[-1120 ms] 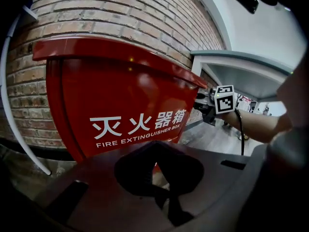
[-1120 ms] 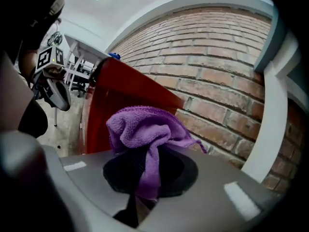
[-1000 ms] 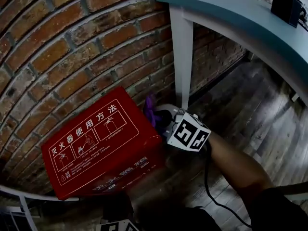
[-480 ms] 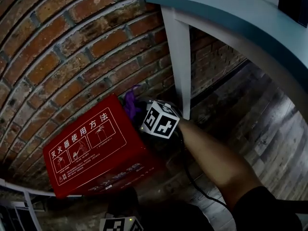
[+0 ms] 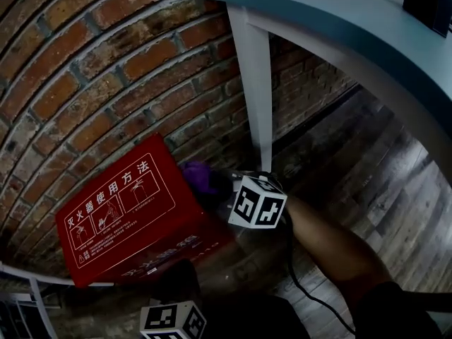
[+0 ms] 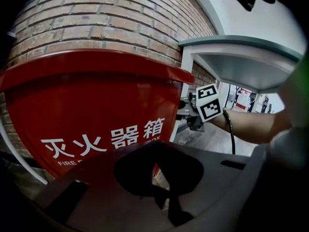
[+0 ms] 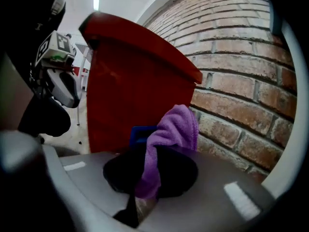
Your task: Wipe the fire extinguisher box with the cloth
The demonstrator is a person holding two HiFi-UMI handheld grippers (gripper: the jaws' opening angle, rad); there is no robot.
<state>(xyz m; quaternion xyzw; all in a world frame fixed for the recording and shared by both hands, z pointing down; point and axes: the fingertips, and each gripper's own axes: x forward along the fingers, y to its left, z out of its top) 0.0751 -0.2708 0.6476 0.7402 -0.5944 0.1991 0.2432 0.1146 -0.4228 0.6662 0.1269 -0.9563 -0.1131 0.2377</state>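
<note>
Now the right gripper [image 5: 215, 184], clamping the purple cloth [image 5: 196, 175], is sliding down the red box [image 5: 120, 203], mid-wipe; the left gripper [image 6: 161, 199] is idling closed, empty.

the dark wooden plank floor [image 5: 381, 175] carries the red fire extinguisher box [image 5: 120, 210], set at the foot of the brick wall [image 5: 92, 62]. near the box, the bench's white leg [image 5: 258, 97] stands on the floor.

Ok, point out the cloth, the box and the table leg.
cloth [image 7: 176, 124], right gripper view, bunched top above the jaws.
box [image 5: 123, 214], head view, middle of the printed lid.
table leg [image 5: 258, 97], head view, about mid-height.
</note>
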